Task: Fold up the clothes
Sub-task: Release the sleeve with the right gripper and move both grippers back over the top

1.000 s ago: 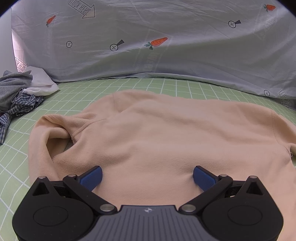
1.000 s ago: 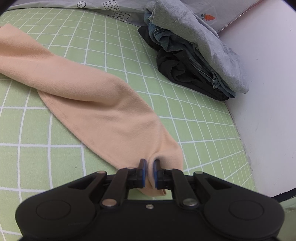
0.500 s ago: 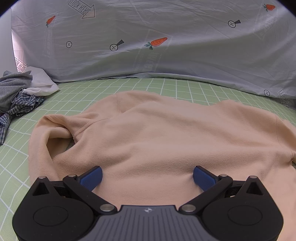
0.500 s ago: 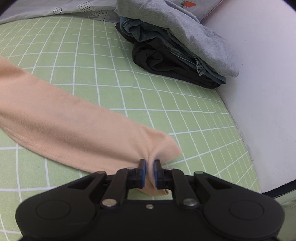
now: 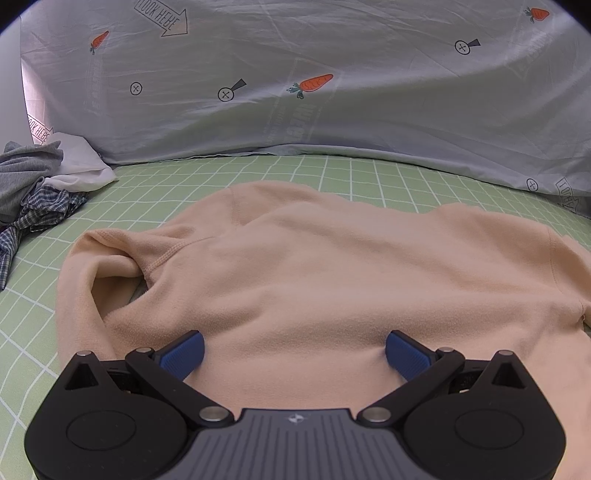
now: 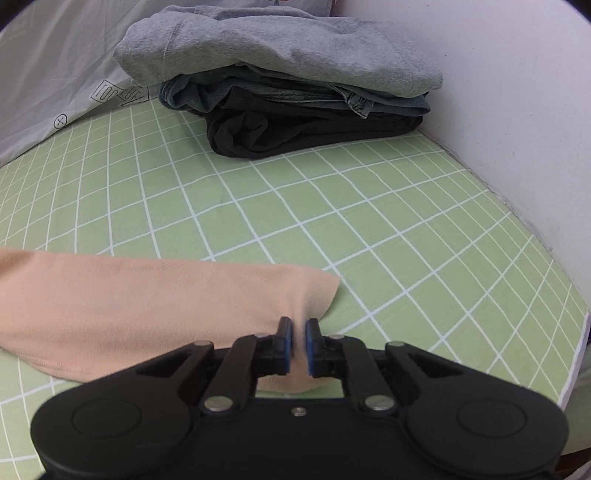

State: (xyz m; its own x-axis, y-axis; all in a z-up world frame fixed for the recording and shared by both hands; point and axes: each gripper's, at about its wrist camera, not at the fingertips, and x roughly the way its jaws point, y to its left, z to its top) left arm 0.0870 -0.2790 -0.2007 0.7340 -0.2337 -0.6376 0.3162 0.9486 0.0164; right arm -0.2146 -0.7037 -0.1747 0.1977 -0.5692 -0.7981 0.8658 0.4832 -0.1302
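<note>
We see our left gripper [image 5: 294, 352] as black linkage arms with silver pivot pins, 2 ribbed blue pads [image 5: 183, 353], and a grey ridged centre plate. Our right gripper [image 6: 299, 341] looks all black, with blue pads too.

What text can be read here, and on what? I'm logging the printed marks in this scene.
"LOOK HERE": in an arrow on the grey sheet, top left of the left wrist view.
"LOOK HERE": same sheet, partly hidden at its left edge.
Boxed word on the sheet in the right wrist view: upside down, not readable.
Faint large lettering below the carrot: too pale to read.
Boxed word at right: not readable.
</note>
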